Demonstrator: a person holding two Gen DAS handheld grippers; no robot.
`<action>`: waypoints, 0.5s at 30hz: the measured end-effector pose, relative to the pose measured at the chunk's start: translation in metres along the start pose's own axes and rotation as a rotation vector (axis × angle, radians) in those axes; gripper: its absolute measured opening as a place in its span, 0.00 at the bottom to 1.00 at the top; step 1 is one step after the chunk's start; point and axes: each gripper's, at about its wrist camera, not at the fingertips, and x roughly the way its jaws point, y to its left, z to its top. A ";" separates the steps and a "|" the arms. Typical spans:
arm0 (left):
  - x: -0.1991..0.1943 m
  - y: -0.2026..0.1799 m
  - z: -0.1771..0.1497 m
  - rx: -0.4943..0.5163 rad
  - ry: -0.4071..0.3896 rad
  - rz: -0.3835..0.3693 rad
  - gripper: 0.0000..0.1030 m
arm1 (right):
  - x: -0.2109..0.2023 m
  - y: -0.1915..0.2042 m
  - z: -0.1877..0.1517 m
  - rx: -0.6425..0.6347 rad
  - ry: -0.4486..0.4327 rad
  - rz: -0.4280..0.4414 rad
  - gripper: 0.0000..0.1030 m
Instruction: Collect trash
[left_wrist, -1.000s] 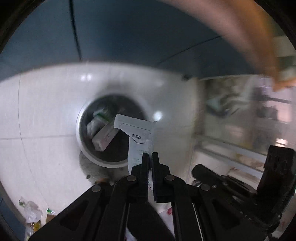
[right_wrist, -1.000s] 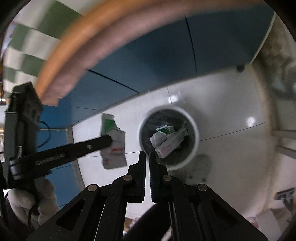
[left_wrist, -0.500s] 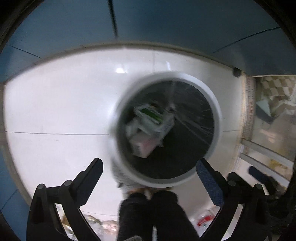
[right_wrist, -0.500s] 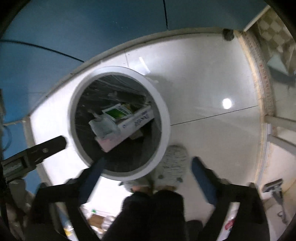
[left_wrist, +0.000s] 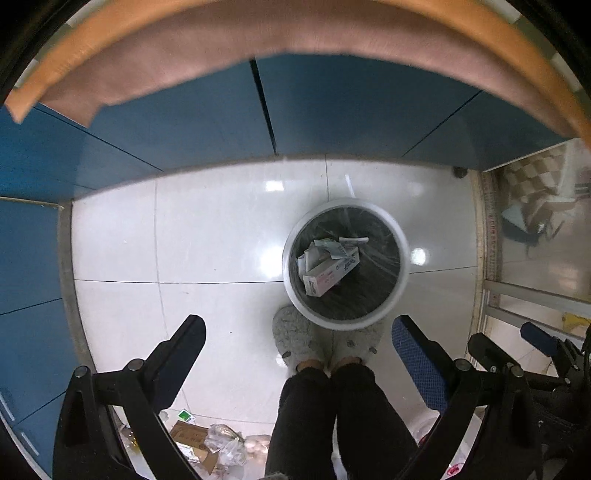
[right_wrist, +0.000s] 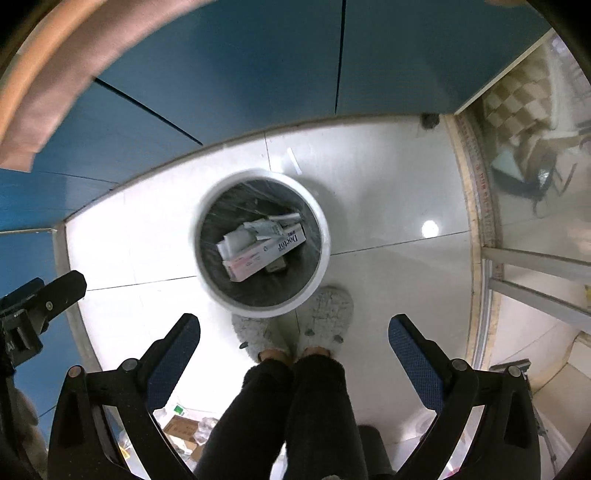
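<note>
A round white trash bin (left_wrist: 403, 236) with a black liner stands on the white tiled floor. It also shows in the right wrist view (right_wrist: 322, 218). Inside lie a white and pink carton (left_wrist: 330, 275) (right_wrist: 264, 253) and crumpled paper wrappers (left_wrist: 327, 246) (right_wrist: 258, 229). My left gripper (left_wrist: 299, 332) is open and empty, high above the floor, with the bin ahead of its right finger. My right gripper (right_wrist: 293, 328) is open and empty, with the bin ahead of its left finger.
The person's legs and grey slippers (left_wrist: 295, 339) (right_wrist: 327, 314) stand against the bin. Loose trash and a cardboard piece (left_wrist: 207, 441) (right_wrist: 184, 428) lie on the floor behind. Blue cabinet doors (left_wrist: 184, 122) face me; a wooden table edge (left_wrist: 258, 33) is overhead. A glass partition (right_wrist: 535, 184) is at right.
My left gripper opened and let go of the white wrapper, which now lies in the bin. My right gripper opened too. Both grippers have risen, so the bin looks smaller.
</note>
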 end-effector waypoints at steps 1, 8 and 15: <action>-0.009 -0.001 -0.002 0.003 -0.004 0.000 1.00 | -0.018 0.002 -0.003 -0.003 -0.011 -0.001 1.00; -0.086 0.001 -0.026 0.017 -0.026 -0.033 1.00 | -0.119 0.018 -0.032 -0.022 -0.052 -0.005 1.00; -0.162 0.002 -0.043 0.049 -0.119 0.044 1.00 | -0.215 0.031 -0.059 -0.037 -0.095 0.003 1.00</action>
